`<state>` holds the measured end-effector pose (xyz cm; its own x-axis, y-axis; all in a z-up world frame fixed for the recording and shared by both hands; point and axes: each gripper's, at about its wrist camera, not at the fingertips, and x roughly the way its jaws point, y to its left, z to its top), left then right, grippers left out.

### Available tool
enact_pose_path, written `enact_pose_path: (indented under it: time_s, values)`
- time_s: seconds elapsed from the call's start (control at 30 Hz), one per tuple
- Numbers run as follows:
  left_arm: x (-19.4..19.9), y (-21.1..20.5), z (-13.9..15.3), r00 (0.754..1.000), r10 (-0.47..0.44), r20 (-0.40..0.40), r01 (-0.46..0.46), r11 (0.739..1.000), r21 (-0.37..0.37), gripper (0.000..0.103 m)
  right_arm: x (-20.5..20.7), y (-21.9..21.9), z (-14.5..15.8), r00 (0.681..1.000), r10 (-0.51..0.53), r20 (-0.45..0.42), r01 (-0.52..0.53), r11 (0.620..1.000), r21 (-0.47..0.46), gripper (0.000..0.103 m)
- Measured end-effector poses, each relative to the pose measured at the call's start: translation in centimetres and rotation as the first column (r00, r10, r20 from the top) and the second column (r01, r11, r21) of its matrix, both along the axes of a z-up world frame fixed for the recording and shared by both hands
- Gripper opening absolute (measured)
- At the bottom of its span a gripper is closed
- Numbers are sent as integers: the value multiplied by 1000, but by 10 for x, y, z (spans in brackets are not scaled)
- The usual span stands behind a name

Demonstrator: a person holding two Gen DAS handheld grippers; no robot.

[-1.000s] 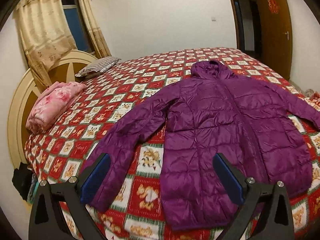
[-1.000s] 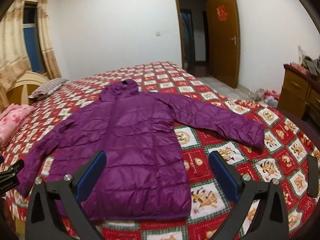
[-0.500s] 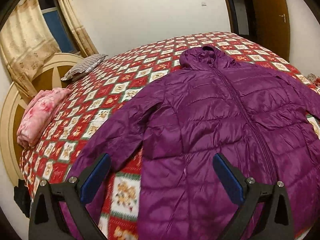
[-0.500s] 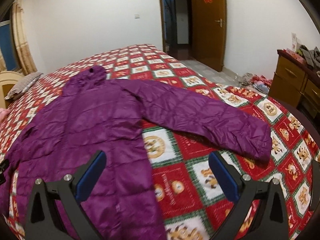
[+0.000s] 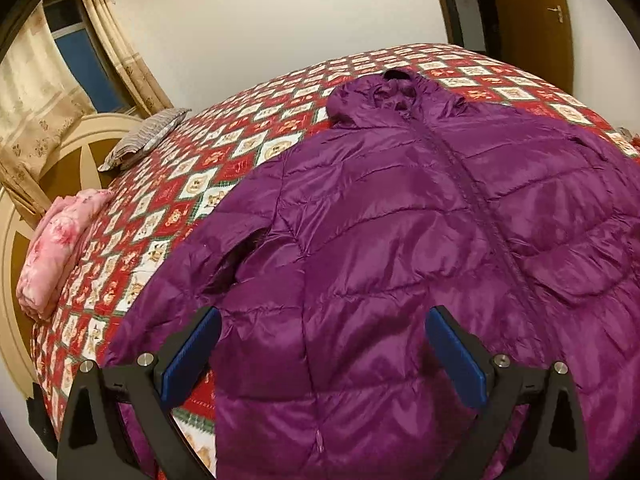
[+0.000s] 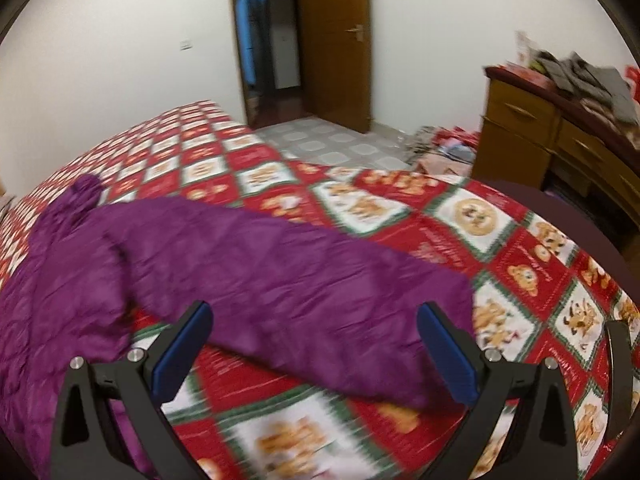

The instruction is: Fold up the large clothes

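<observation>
Purple and puffy, the coat [image 5: 400,240] lies flat on the bed [image 5: 224,168], front side up, with its hood [image 5: 392,96] at the far end. In the left wrist view the coat fills most of the picture. One sleeve [image 5: 192,276] runs down along its left side toward the near edge of the bed. The left claw [image 5: 322,344] hangs over the lower part of the coat. Its two blue pads [image 5: 192,356] are spread wide apart, and there is nothing between them but the coat far below. A striped pillow [image 5: 144,142] lies near the round headboard [image 5: 76,156], and a folded pink blanket [image 5: 56,248] sits beside it at the bed's edge. Behind them hang tan curtains [image 5: 36,112] by a window. In the right wrist view the picture is blurry. The coat's other sleeve [image 6: 304,280] stretches out across the red, white and green checked bed cover [image 6: 500,264]. The right claw [image 6: 314,340] is over that sleeve, close to its cuff, and its blue pads [image 6: 182,352] are wide apart too and hold nothing. It may be just above the cloth, but the blur makes that hard to tell. Past the bed there is a brown door [image 6: 332,40] standing open, and a wooden dresser [image 6: 560,148] with things piled on top.
</observation>
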<state>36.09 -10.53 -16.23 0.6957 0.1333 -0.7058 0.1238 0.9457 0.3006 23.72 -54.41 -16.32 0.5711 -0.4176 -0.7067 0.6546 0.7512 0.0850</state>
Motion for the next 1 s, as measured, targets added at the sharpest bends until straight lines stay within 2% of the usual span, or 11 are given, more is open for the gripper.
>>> enact_pose_path:
  time_s: [0.23, 0.37, 0.53, 0.6, 0.63, 0.67, 0.7, 0.73, 0.83, 1.0]
  values:
    - [17, 9, -19, 999, 27, -45, -27, 1000, 2, 102, -6, -45, -12, 994, -107, -22, 107, 994, 20, 103]
    - [22, 15, -19, 998, 34, -45, -34, 999, 6, 102, -11, -63, -23, 987, -146, -62, 149, 987, 57, 92]
    - [30, 27, -17, 998, 45, -40, -44, 999, 23, 102, -27, -70, -36, 976, -189, -106, 200, 975, 101, 90]
    - [33, 32, -19, 998, 51, -37, -50, 998, 32, 102, -33, -71, -40, 981, -173, -90, 186, 969, 165, 76]
    - [35, 35, -20, 998, 59, -38, -57, 998, 38, 102, -33, -71, -43, 985, -145, -90, 160, 967, 197, 55]
    - [37, 39, -21, 997, 65, -45, -63, 997, 38, 102, -31, -71, -44, 989, -121, -86, 137, 968, 210, 39]
    - [38, 42, -20, 996, 67, -50, -65, 997, 34, 102, -28, -68, -40, 990, -111, -85, 126, 973, 195, 33]
    - [39, 46, -19, 996, 69, -53, -67, 997, 28, 102, -24, -66, -36, 991, -103, -83, 117, 977, 179, 21]
    - [38, 53, -8, 997, 74, -37, -73, 997, 32, 102, -13, -59, -15, 994, -85, -62, 92, 990, 109, 13]
    - [42, 72, 15, 995, 102, 4, -102, 995, 9, 102, 27, -33, 29, 1000, 22, -20, -23, 1000, -17, 12]
